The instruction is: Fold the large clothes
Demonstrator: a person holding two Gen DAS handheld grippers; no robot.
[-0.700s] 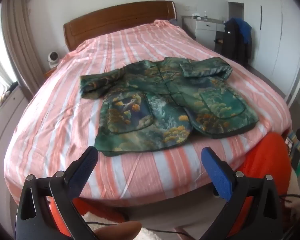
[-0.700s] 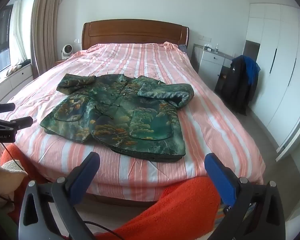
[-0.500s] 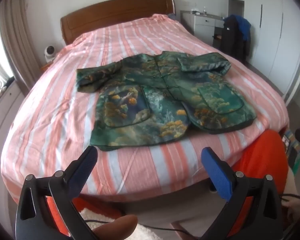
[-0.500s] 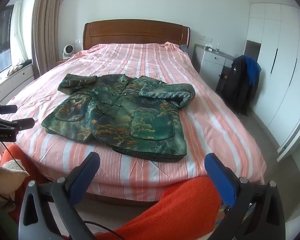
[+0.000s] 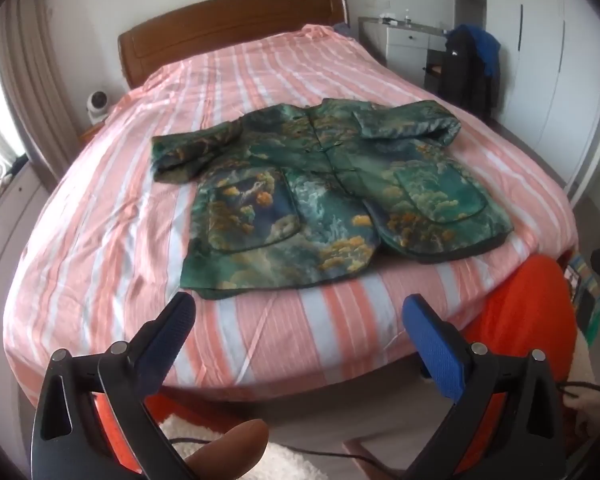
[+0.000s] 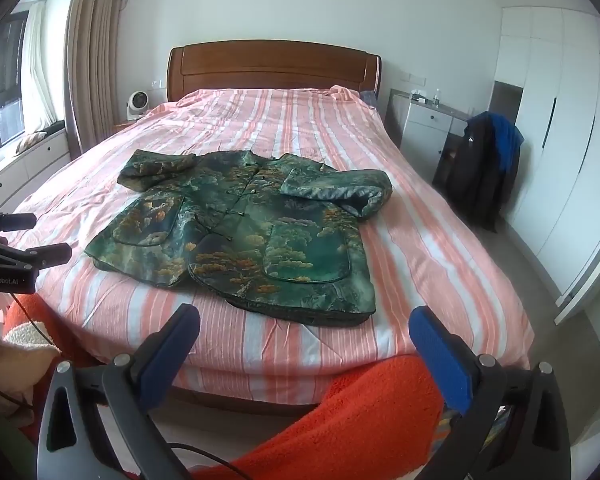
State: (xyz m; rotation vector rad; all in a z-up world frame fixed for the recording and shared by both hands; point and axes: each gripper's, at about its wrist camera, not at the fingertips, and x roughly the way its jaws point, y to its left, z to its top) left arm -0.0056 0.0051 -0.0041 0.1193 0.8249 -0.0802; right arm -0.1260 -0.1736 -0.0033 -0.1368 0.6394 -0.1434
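Note:
A green jacket [image 5: 324, 196] with a gold and blue landscape print lies flat, front up, on the pink striped bed [image 5: 100, 240]; its two sleeves are folded in over the chest. The right wrist view shows the same jacket [image 6: 252, 232] from the foot of the bed. My left gripper [image 5: 298, 324] hangs open over the near edge of the bed, short of the jacket's hem, nothing between its blue pads. My right gripper [image 6: 304, 336] is open too, also short of the hem. The left gripper [image 6: 20, 248] shows at the left edge of the right wrist view.
A wooden headboard [image 6: 272, 66] stands at the far end. A chair with dark and blue clothes [image 6: 484, 168] and a white dresser [image 6: 424, 128] stand right of the bed. A small white fan [image 6: 137, 103] sits at the far left. Orange fleece sleeves [image 6: 364, 412] fill the foreground.
The left wrist view has tipped down and shifted a little, so the jacket sits higher and farther up in frame. The right wrist view barely moved. Both grippers stayed open.

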